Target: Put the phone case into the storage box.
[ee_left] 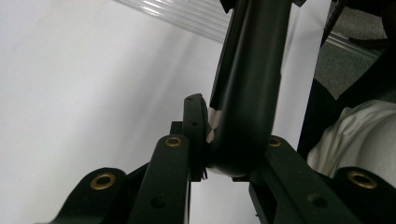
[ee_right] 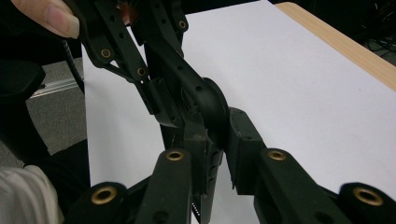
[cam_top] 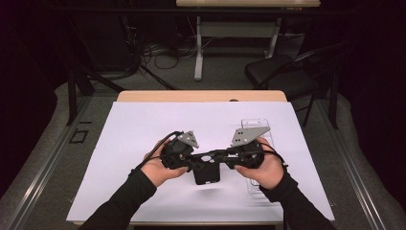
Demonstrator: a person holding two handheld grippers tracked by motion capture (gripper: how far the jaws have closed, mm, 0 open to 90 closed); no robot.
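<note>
A black phone-case-like shell [cam_top: 207, 175] hangs above the white sheet [cam_top: 134, 139] near the table's front. Both grippers hold it by its top edge. My left gripper [cam_top: 197, 157] comes in from the left and is shut on one end. In the left gripper view its jaws [ee_left: 224, 156] pinch the shell's rounded black rim [ee_left: 250, 88]. My right gripper [cam_top: 226, 155] comes in from the right and is shut on the other end. In the right gripper view the jaws [ee_right: 219, 140] clamp the shell's curved corner [ee_right: 212, 105], with the left gripper [ee_right: 140, 65] just beyond.
A clear plastic package [cam_top: 255, 124] lies on the sheet behind and under the right hand. The wooden table edge [cam_top: 201, 96] runs along the back. On the floor beyond stand a dark folding chair [cam_top: 282, 72] and another table's leg [cam_top: 198, 48].
</note>
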